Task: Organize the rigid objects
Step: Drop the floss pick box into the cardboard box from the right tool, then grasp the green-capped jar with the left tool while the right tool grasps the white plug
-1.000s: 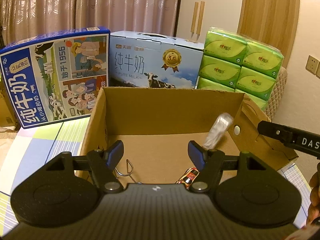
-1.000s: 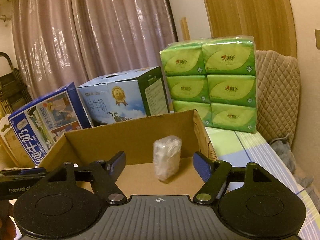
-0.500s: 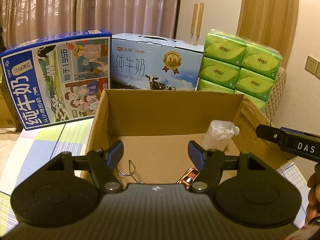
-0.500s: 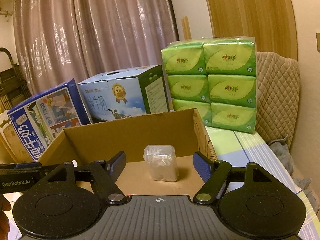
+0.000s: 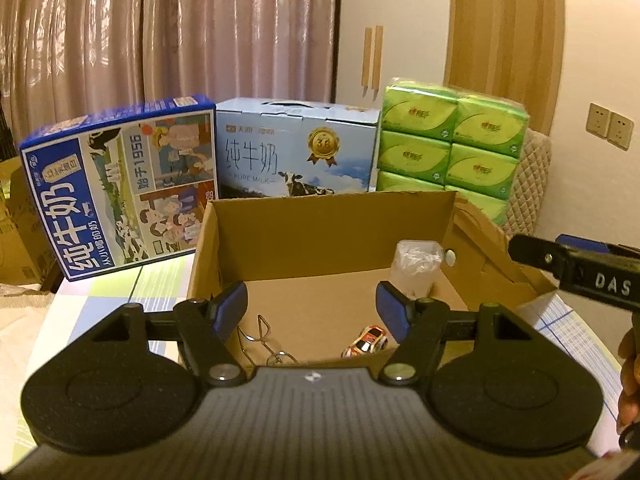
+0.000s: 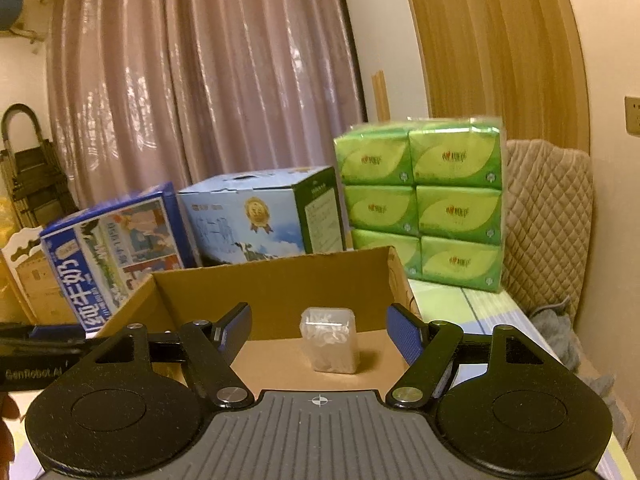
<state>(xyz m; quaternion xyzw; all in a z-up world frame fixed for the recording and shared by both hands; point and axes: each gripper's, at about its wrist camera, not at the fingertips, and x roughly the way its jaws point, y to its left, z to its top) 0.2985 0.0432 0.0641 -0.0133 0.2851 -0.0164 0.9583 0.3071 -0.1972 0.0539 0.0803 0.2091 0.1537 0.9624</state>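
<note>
An open cardboard box (image 5: 332,236) sits on a tabletop (image 5: 100,292) covered with a checked cloth. Inside it, a small clear plastic container (image 6: 330,338) stands upright on the box floor near the far right corner, a toy car (image 5: 366,340) lies nearer the front, and a bent wire piece (image 5: 260,336) lies to the car's left. The left hand-held gripper (image 5: 312,308) hovers at the box's near edge, released, nothing between its blue pads. The right hand-held gripper (image 6: 320,332) is likewise released and empty, with the container beyond its fingers, apart from them. Two milk cartons (image 5: 296,152) and a green tissue pack (image 6: 420,200) stand behind the box.
</note>
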